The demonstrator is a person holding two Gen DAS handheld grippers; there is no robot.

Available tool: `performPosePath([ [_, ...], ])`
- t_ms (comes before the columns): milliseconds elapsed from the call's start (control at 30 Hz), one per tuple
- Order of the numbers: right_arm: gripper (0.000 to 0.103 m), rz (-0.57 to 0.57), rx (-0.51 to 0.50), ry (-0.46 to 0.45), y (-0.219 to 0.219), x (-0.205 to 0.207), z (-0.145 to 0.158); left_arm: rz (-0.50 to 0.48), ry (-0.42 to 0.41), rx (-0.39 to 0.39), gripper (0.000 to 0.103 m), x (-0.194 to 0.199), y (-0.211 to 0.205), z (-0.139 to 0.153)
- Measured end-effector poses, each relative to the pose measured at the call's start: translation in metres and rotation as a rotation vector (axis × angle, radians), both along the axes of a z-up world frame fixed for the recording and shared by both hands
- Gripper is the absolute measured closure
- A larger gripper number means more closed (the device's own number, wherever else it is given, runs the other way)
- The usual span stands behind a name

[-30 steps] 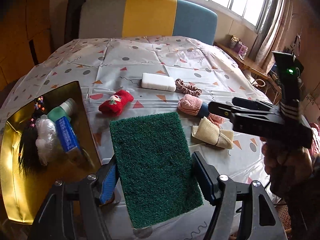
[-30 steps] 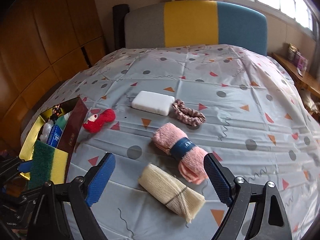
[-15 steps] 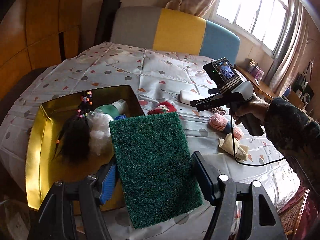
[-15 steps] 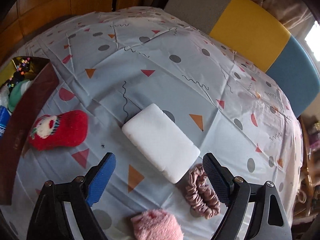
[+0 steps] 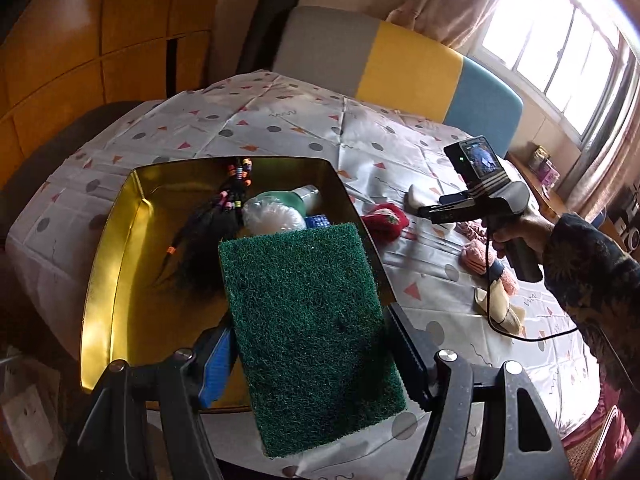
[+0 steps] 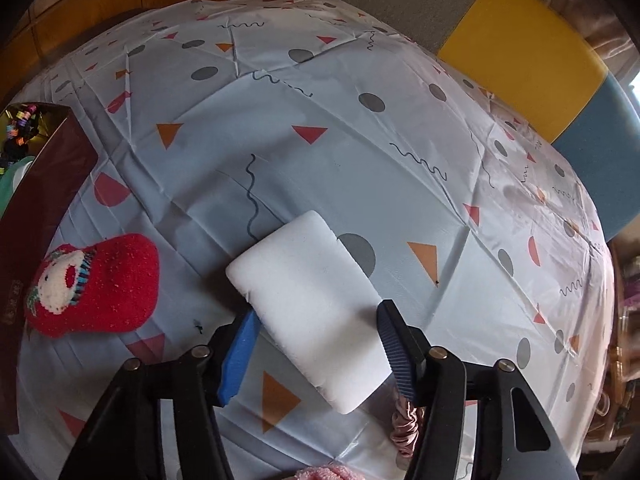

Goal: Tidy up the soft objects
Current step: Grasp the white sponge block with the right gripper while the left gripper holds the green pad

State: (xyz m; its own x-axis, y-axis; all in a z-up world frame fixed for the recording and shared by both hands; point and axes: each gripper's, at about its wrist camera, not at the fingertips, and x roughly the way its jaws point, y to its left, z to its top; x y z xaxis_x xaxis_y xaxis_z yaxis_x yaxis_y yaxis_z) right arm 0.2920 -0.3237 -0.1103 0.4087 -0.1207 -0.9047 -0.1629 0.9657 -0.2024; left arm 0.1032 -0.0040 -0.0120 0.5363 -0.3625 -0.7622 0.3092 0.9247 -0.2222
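- My left gripper (image 5: 308, 356) has its jaws clamped on the green scouring pad (image 5: 310, 328), which stands up between them above the near right corner of the gold tray (image 5: 108, 248).
- The tray sits on the table (image 5: 280, 128) and holds a black hairpiece with coloured beads (image 5: 204, 236), a white puff (image 5: 274, 220), a green-capped bottle (image 5: 288, 200) and something blue I can only partly see.
- My right gripper (image 6: 316, 344) is low over the white foam block (image 6: 316, 304); its jaws sit on either side of the block and look pressed against it, though I cannot be sure the grip is firm.
- The block lies flat on the patterned tablecloth (image 6: 360, 152), in the middle of the table.
- The red plush sock (image 6: 92, 288) lies to the left of the block, just beside the tray's dark outer wall (image 6: 36, 208).
- A pink scrunchie (image 6: 404, 428) peeks out under my right finger (image 6: 396, 352).
- In the left view, a rolled pink towel (image 5: 480, 260) and a cream cloth roll (image 5: 500, 308) lie nearer the table's right edge.
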Motion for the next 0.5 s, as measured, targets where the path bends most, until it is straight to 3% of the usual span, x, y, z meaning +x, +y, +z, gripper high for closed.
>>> performPosePath([
  [33, 0.062, -0.003, -0.001, -0.009, 0.004, -0.001, 0.004, 0.006, -0.004, 0.001, 0.033, -0.001, 0.002, 0.001],
  [67, 0.067, -0.012, -0.004, -0.018, 0.009, -0.003, 0.01, 0.014, -0.012, 0.005, 0.033, -0.002, 0.004, 0.003],
  [167, 0.075, -0.025, 0.0, -0.047, 0.022, -0.013, 0.027, 0.04, -0.019, 0.007, 0.033, -0.005, 0.012, 0.006],
  [333, 0.073, -0.037, 0.089, -0.026, 0.019, -0.035, 0.037, 0.042, -0.038, -0.002, 0.033, -0.013, 0.02, 0.011],
  [400, 0.061, -0.047, 0.131, -0.034, 0.011, -0.044, 0.043, 0.039, -0.043, -0.011, 0.033, -0.015, 0.023, 0.013],
  [467, 0.027, -0.067, 0.132, -0.058, 0.001, -0.052, 0.049, 0.038, -0.047, -0.012, 0.033, -0.016, 0.023, 0.014],
  [500, 0.025, -0.073, 0.123, -0.074, -0.004, -0.054, 0.052, 0.04, -0.047, -0.016, 0.033, -0.016, 0.023, 0.014],
])
